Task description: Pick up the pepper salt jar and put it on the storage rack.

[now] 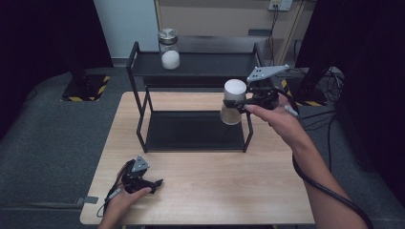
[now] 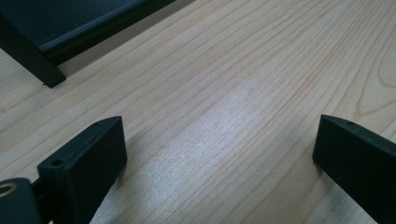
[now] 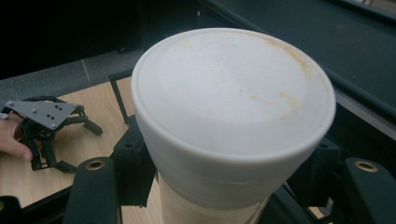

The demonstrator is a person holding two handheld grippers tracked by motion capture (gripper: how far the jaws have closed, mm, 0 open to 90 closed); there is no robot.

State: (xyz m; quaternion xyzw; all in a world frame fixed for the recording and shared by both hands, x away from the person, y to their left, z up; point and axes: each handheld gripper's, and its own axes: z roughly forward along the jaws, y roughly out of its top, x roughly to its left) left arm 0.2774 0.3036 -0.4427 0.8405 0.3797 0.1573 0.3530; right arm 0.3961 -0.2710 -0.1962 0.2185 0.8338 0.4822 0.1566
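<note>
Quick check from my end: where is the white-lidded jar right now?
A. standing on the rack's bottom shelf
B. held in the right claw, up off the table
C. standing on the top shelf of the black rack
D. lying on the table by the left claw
B: the right claw is shut on the white-lidded jar, holding it in the air at the front of the black rack, above its bottom shelf.

Your right gripper (image 1: 237, 104) is black with a grey three-cornered plate and a thick black cable; your left gripper (image 1: 155, 183) matches, with brass-ringed screw holes.
</note>
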